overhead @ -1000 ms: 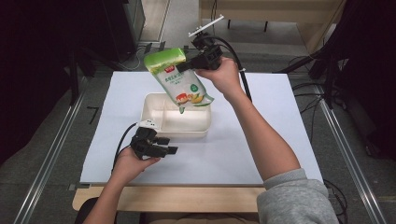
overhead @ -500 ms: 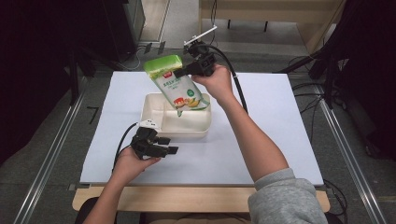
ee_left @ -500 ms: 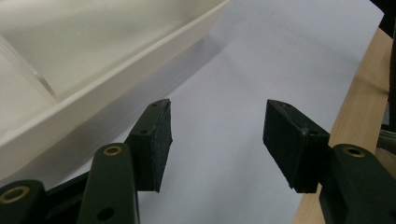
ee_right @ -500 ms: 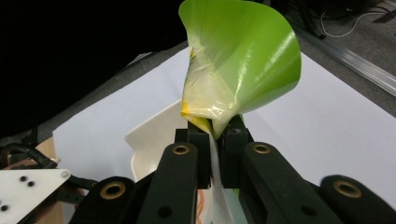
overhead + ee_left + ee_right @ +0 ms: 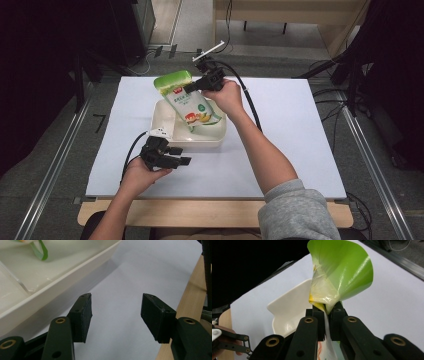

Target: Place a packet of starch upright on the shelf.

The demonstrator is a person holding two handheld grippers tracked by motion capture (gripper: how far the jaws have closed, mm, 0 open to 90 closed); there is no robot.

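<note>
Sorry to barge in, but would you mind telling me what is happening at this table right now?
A person works with two handheld grippers. The right gripper is shut on the green-topped plastic food pouch, holding it tilted over the shallow white rectangular tray on the white table cover. The left gripper rests open on the cover beside the tray's near side, holding nothing.
</note>
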